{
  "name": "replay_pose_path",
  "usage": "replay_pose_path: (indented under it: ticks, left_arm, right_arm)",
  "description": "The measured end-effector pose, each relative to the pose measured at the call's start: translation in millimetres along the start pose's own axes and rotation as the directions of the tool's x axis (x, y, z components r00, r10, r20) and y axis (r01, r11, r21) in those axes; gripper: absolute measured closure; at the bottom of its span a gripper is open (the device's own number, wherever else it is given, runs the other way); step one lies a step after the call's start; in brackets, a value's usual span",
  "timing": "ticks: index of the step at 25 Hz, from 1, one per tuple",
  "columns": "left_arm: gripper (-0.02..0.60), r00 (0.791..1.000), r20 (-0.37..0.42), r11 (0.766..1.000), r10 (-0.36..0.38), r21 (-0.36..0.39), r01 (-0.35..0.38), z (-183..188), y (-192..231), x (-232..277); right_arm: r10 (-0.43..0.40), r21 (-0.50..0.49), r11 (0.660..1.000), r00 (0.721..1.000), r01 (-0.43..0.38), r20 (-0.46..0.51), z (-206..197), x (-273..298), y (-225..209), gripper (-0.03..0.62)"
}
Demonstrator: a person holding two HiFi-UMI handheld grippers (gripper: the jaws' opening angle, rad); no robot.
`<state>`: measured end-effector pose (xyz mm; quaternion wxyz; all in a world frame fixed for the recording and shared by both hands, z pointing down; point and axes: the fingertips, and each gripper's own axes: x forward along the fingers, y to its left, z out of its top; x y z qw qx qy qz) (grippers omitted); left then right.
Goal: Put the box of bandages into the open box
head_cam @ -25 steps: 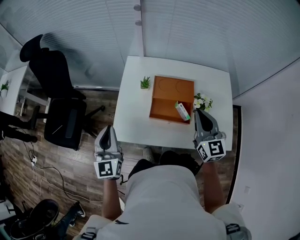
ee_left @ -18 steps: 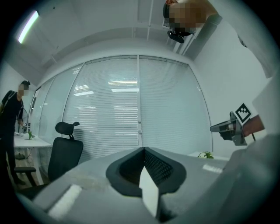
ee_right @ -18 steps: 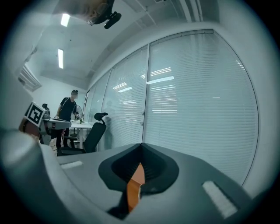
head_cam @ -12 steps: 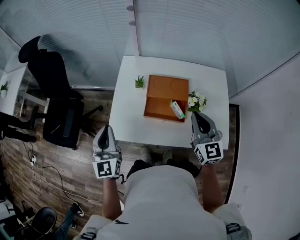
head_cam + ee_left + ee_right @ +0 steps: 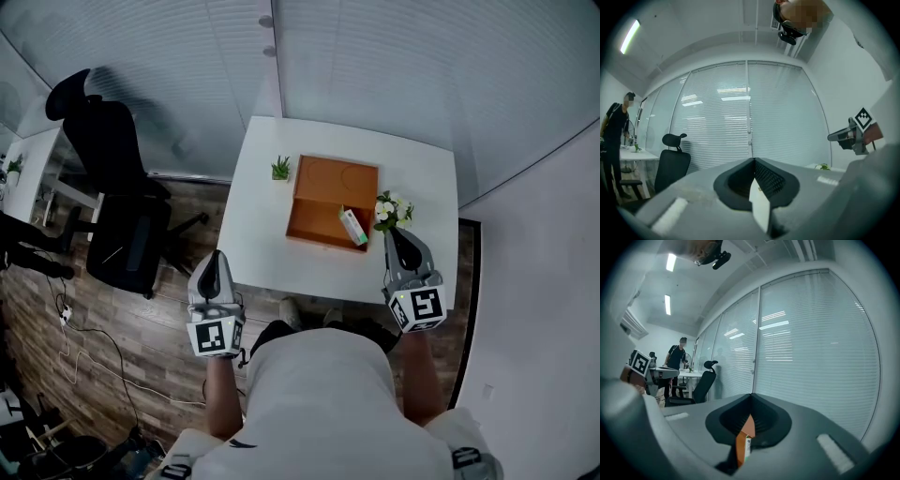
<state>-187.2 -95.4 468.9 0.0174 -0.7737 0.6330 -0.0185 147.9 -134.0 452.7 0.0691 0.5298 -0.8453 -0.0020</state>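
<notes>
Looks light, stiff, crushable, best pinched across its width: bandage box point(image 5: 352, 226) inside open box point(image 5: 323, 183); left gripper point(image 5: 215, 258), right gripper point(image 5: 395, 236) fingers pressed together, empty.

We find bare worktop point(image 5: 265, 246) left of the open box point(image 5: 319, 208); flowers point(image 5: 392, 212) stand just beside its right edge.

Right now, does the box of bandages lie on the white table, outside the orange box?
No, the box of bandages lies inside the orange box, in its near right corner.
</notes>
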Motion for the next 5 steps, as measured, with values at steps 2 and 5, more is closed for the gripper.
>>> replay_pose_path:
  ticks: [2,5]
  left_arm:
    - [0.575,1.0,-0.002,1.0,0.001,0.001,-0.001,0.1,-0.7,0.5]
    - [0.575,1.0,-0.002,1.0,0.004,0.0,-0.004,0.4,-0.9,1.7]
  right_arm:
    - [0.006,-0.001,1.0,1.0,-0.006,-0.004,-1.3,1.5,0.1,0.595]
    - [0.014,-0.005,1.0,1.0,-0.014,-0.006,-2.1,4.2,0.0,0.595]
